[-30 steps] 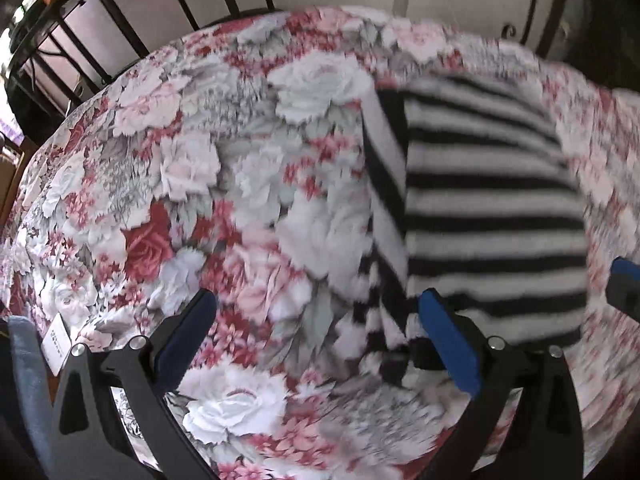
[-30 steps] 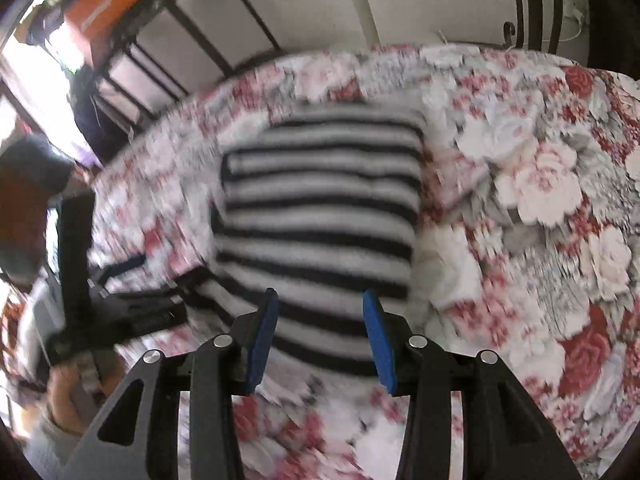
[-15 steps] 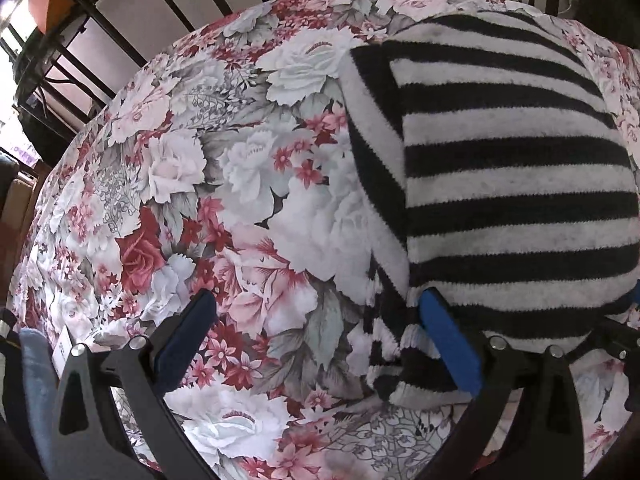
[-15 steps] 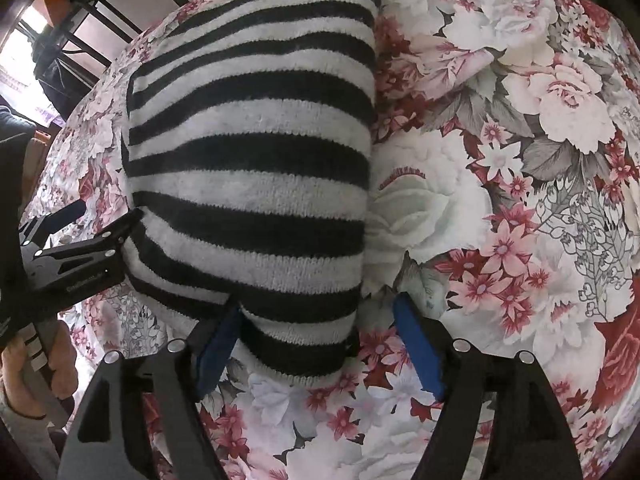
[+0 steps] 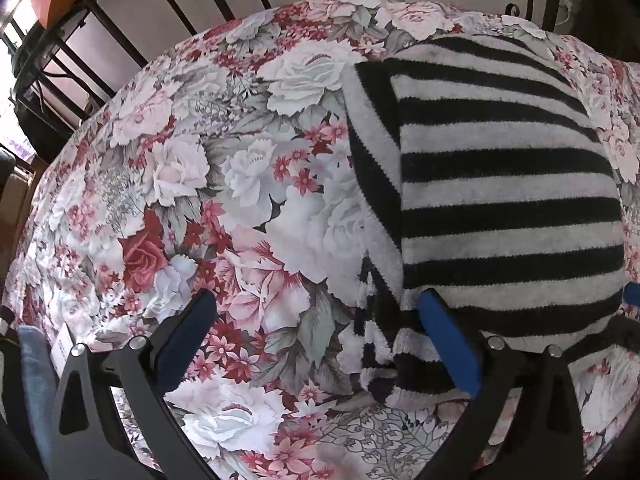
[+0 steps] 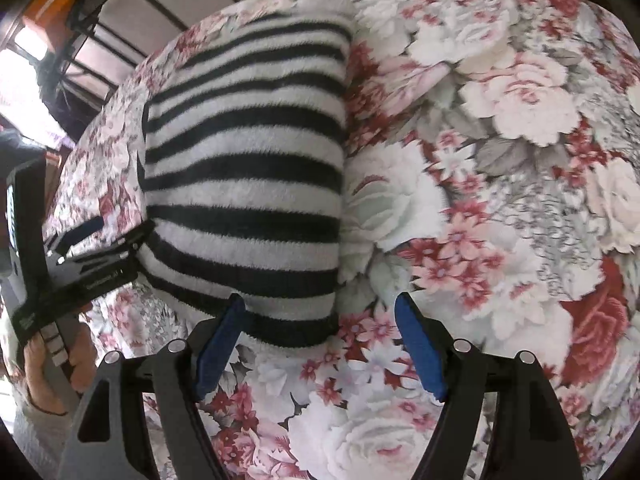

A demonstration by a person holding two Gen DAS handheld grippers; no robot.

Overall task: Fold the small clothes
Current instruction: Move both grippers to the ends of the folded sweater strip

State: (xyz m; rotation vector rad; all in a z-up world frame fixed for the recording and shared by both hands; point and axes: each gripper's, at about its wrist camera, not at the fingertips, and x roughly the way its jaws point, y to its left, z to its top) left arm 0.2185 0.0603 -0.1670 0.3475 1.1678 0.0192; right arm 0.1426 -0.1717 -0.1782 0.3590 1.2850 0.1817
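Observation:
A black-and-white striped knit garment (image 5: 500, 208) lies folded into a rectangle on the floral bedspread (image 5: 240, 200). It also shows in the right wrist view (image 6: 248, 184). My left gripper (image 5: 316, 320) is open at the garment's near left corner, its right finger (image 5: 444, 332) resting against the knit edge. My right gripper (image 6: 320, 328) is open at the garment's near right corner, the hem lying between its jaws. The left gripper shows in the right wrist view (image 6: 100, 248), beside the garment's left edge.
The floral bedspread (image 6: 500, 200) covers the whole surface. A black metal bed frame (image 5: 100, 40) and a pale wall stand behind. An orange object (image 6: 48, 4) sits at the far left. A blue cloth (image 5: 36, 380) lies at the near left edge.
Both grippers moved down toward the garment, which now lies flat. The right gripper has opened wide and let go of the hem. In the last half second the grippers drew back a little.

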